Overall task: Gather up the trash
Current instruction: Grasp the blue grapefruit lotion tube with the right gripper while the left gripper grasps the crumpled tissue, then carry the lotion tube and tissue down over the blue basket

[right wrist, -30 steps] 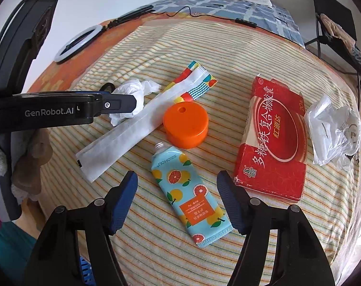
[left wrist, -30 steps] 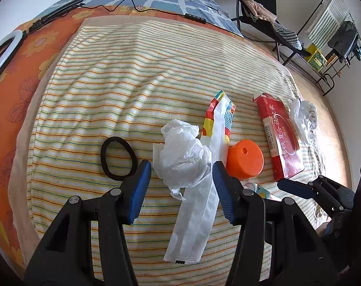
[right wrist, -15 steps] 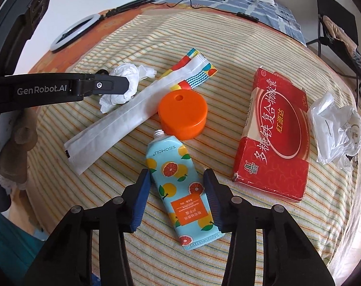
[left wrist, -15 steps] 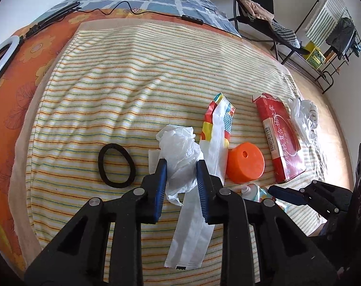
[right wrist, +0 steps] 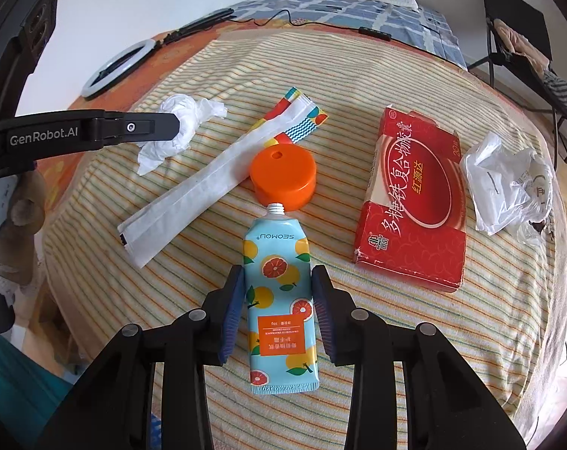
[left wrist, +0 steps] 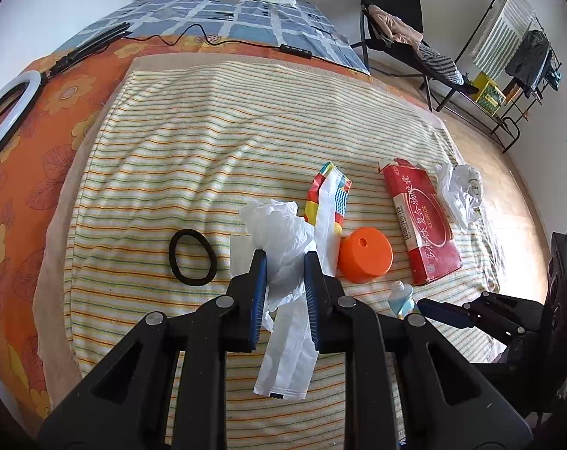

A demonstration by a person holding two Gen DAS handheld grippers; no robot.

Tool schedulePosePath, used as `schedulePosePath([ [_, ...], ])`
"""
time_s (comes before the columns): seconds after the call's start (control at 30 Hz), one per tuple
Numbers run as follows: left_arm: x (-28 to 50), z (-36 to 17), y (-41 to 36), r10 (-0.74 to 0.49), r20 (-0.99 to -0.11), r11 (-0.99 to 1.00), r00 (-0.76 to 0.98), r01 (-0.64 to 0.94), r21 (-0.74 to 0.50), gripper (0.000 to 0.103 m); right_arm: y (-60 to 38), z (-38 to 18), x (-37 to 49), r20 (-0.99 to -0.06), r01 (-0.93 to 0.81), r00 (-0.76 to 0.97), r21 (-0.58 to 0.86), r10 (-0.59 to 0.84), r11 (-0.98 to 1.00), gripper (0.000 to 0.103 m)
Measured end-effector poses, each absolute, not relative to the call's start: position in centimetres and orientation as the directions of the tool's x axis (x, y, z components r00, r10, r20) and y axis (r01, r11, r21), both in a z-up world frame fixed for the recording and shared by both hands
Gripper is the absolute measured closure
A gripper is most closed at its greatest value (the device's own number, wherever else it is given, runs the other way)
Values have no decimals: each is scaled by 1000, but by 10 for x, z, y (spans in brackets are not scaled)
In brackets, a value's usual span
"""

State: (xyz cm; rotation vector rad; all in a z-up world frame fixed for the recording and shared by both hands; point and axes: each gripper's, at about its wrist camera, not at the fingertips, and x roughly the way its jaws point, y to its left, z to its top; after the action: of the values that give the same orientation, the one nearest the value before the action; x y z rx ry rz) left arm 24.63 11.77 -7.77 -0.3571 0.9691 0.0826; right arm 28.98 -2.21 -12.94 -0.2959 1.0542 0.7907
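Both claws have closed in since a moment ago — left gripper (left wrist: 282, 262) pinching the crumpled tissue (left wrist: 279, 232), right gripper (right wrist: 277, 281) clamped on the tube (right wrist: 279, 292) — both on the striped towel (left wrist: 208, 142).

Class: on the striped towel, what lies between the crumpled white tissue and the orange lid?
The long white paper wrapper, running diagonally between tissue and lid; clearest from the right wrist.
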Motion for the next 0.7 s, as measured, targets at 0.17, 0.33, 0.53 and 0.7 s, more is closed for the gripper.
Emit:
schedulePosePath([
  [0.17, 232, -65, 114, -100, -805, 938, 585, -214, -273, 84, -31, -117, 284, -847, -693, 266, 163, 460, 702, 69],
  [0.33, 211, -52, 106, -110, -794, 939, 598, -199, -280, 84, -41, -103, 269, -830, -697, 281, 170, 483, 697, 69],
  [0.53, 177, -41, 92, -125, -784, 941, 608, -178, -288, 84, -58, -89, 249, -811, -691, 287, 194, 510, 697, 69],
  [0.7, 145, -38, 78, -152, -778, 936, 610, -164, -311, 84, -72, -82, 226, -799, -691, 287, 209, 529, 692, 69],
])
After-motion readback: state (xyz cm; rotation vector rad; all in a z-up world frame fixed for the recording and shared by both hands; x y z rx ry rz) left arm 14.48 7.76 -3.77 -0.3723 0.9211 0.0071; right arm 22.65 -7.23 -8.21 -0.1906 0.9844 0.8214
